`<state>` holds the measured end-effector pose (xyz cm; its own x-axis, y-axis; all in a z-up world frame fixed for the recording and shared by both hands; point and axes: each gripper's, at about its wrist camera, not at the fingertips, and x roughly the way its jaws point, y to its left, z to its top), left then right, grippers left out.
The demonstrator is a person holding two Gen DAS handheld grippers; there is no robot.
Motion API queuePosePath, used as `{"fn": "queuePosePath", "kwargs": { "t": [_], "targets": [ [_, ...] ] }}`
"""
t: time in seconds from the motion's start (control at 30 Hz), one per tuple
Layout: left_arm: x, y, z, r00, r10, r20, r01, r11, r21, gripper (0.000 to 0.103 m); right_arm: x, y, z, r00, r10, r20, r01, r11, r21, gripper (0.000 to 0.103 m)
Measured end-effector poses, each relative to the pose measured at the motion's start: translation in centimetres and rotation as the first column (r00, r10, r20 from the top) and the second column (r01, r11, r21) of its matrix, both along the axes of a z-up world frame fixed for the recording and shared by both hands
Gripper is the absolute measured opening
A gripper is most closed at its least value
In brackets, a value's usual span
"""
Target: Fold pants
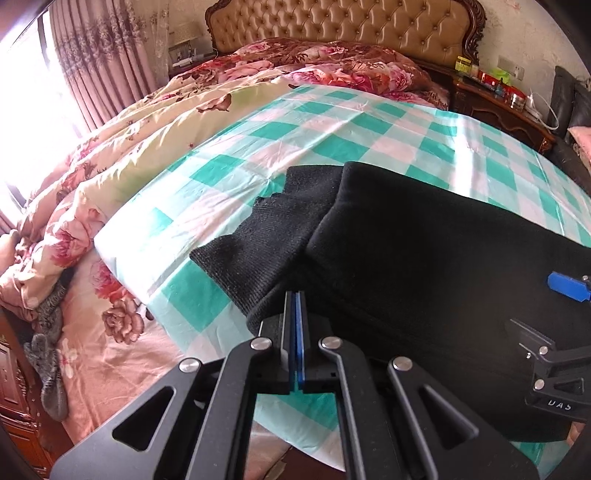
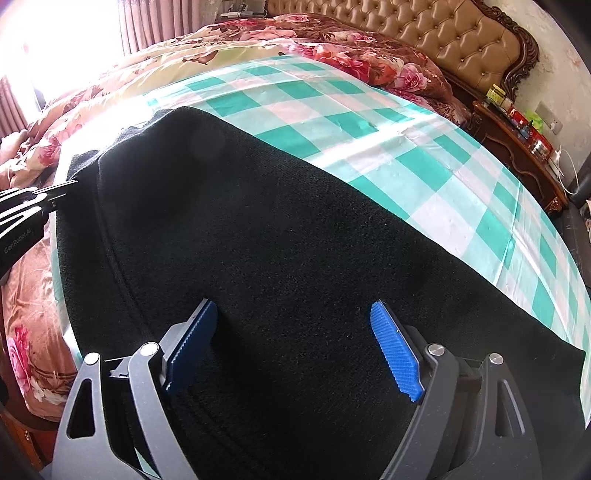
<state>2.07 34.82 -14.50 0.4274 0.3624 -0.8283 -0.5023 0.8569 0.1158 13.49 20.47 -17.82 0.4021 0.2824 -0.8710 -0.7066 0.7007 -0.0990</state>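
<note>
Black knit pants lie folded on a green and white checked sheet on the bed. My left gripper is shut, its blue pads pressed together at the pants' near left edge; whether cloth is pinched between them I cannot tell. My right gripper is open, its blue pads spread wide just over the pants. It also shows at the right edge of the left wrist view. The left gripper's body shows at the left of the right wrist view.
A floral quilt is bunched along the left and far side of the bed. A tufted tan headboard stands at the back. A dark wooden nightstand with small items is at the right. Curtains hang at the left.
</note>
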Motion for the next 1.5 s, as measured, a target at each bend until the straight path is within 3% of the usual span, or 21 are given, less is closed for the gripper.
{"fn": "queuePosePath", "kwargs": {
  "t": [0.43,0.63,0.77,0.87,0.9,0.93,0.97,1.0,1.13,1.27,1.37,1.5],
  "targets": [
    [-0.1,-0.1,0.1,1.000,0.007,-0.006,-0.007,1.000,0.005,0.002,0.0,-0.1,0.0,1.000,0.001,0.002,-0.001,1.000,-0.001,0.081],
    [-0.1,-0.1,0.1,1.000,0.007,-0.006,-0.007,1.000,0.004,0.002,-0.4,0.3,0.9,0.998,0.009,0.062,-0.008,1.000,-0.015,0.081],
    [-0.1,-0.1,0.1,1.000,0.006,-0.008,-0.006,1.000,0.006,0.002,0.8,-0.4,1.9,0.993,-0.051,0.104,0.050,0.999,0.009,0.075],
    [-0.3,0.0,0.3,1.000,0.009,0.007,-0.009,1.000,-0.015,0.002,2.2,-0.7,1.2,0.990,-0.085,0.112,0.089,0.995,-0.032,0.071],
    [-0.5,0.1,0.7,0.999,0.004,0.034,-0.003,0.999,-0.040,0.007,2.6,-0.8,0.8,0.990,-0.093,0.108,0.098,0.994,-0.043,0.069],
    [-0.9,0.2,1.5,0.997,-0.007,0.081,0.013,0.997,-0.071,0.030,2.9,-1.0,0.6,0.991,-0.096,0.095,0.099,0.995,-0.028,0.069],
    [-1.1,0.3,2.3,0.993,-0.009,0.115,0.018,0.997,-0.075,0.058,3.1,-1.1,0.5,0.991,-0.097,0.088,0.099,0.995,-0.019,0.069],
    [-1.2,0.6,3.1,0.990,-0.007,0.143,0.015,0.998,-0.058,0.066,3.2,-1.1,0.5,0.991,-0.095,0.090,0.097,0.995,-0.021,0.069],
    [0.6,3.0,4.7,0.981,-0.007,0.195,0.013,0.999,-0.030,0.066,3.2,-1.1,0.4,0.992,-0.096,0.087,0.097,0.995,-0.015,0.069],
    [4.6,4.2,3.2,0.979,-0.098,0.176,0.115,0.989,-0.089,0.046,3.4,-1.2,0.3,0.993,-0.091,0.080,0.092,0.996,-0.011,0.069],
    [7.8,4.6,0.5,0.985,-0.153,0.084,0.162,0.981,-0.112,0.032,3.3,-1.2,0.4,0.992,-0.092,0.082,0.093,0.996,-0.014,0.070],
    [9.3,5.9,-0.8,0.990,-0.126,0.068,0.134,0.981,-0.140,0.045,3.1,-1.3,0.4,0.993,-0.091,0.080,0.092,0.996,-0.015,0.071]
  ]
}}
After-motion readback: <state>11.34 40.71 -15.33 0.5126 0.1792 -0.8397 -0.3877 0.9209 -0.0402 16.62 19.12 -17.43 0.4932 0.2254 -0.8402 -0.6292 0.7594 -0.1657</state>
